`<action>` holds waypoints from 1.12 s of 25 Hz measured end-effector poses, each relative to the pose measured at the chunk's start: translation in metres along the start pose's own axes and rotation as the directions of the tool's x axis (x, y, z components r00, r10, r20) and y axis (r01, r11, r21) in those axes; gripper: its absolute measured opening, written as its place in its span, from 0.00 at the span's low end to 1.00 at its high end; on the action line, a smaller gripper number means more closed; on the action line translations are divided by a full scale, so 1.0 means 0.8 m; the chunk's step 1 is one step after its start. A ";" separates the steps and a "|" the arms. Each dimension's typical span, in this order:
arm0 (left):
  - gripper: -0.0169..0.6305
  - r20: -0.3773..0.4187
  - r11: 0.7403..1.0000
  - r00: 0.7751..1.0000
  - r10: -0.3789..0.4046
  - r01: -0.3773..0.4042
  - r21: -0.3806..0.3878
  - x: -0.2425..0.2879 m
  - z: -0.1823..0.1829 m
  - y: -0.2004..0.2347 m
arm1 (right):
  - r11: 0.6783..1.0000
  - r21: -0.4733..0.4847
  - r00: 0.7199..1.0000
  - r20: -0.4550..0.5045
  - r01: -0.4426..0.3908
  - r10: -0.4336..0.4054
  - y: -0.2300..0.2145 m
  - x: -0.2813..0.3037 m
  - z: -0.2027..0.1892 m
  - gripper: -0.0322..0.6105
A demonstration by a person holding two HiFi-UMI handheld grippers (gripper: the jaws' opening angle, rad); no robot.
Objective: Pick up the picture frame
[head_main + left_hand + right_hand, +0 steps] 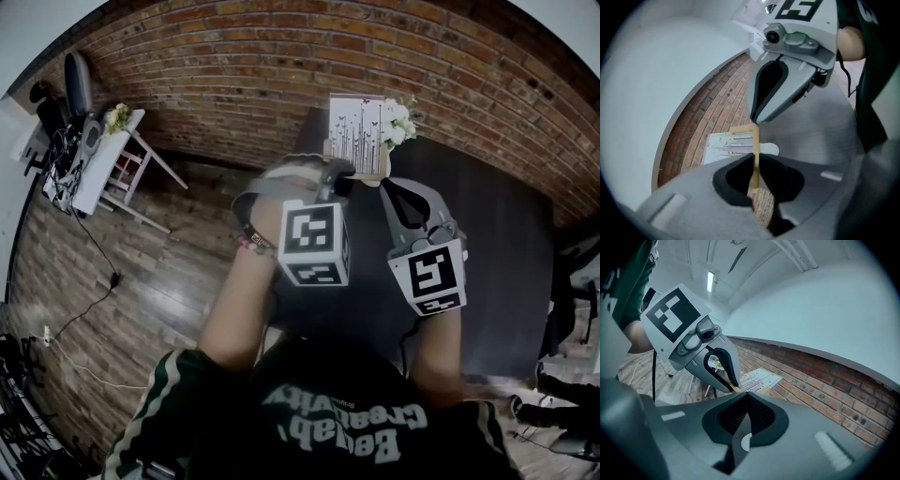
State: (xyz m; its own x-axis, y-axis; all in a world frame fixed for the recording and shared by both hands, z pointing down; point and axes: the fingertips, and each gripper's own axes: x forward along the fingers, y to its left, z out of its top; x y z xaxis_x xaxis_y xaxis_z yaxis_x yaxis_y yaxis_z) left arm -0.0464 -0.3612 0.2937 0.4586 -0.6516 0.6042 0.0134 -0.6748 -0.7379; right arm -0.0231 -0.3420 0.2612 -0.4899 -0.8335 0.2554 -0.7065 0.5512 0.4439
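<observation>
Wooden picture frame [356, 136] held up over dark table [497, 272], far edge. Left gripper [754, 161] clenched on its thin edge, right gripper [747, 397] closed at a corner. Risk: that shallow pinch lets the frame pivot and drop.

Both forearms [234, 309] are out ahead of me and bare below the sleeves. I read the left gripper [339, 176] heading about 1 o'clock in the head view, pitched down, jaws clamped on the thin edge of the picture frame [356, 136]. At its 3 o'clock the right gripper [386, 184] heads about 11 o'clock, so the two tips converge. Its jaws look pressed together, tip at the frame's corner; can't tell if it pinches anything. There's a band on the left wrist [251, 242].
</observation>
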 end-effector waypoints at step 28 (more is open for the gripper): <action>0.09 -0.021 1.000 1.000 0.011 -0.011 0.007 0.001 0.012 -0.003 | 1.000 -0.003 0.999 0.035 -0.012 0.012 -0.011 -0.007 0.000 0.06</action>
State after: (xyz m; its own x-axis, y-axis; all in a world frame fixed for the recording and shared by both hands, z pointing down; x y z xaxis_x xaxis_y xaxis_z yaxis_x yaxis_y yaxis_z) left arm -0.0375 -0.3566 0.2926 0.4398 -0.6663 0.6022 0.0144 -0.6652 -0.7465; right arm -0.0144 -0.3423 0.2556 -0.5163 -0.8248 0.2304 -0.6989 0.5613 0.4433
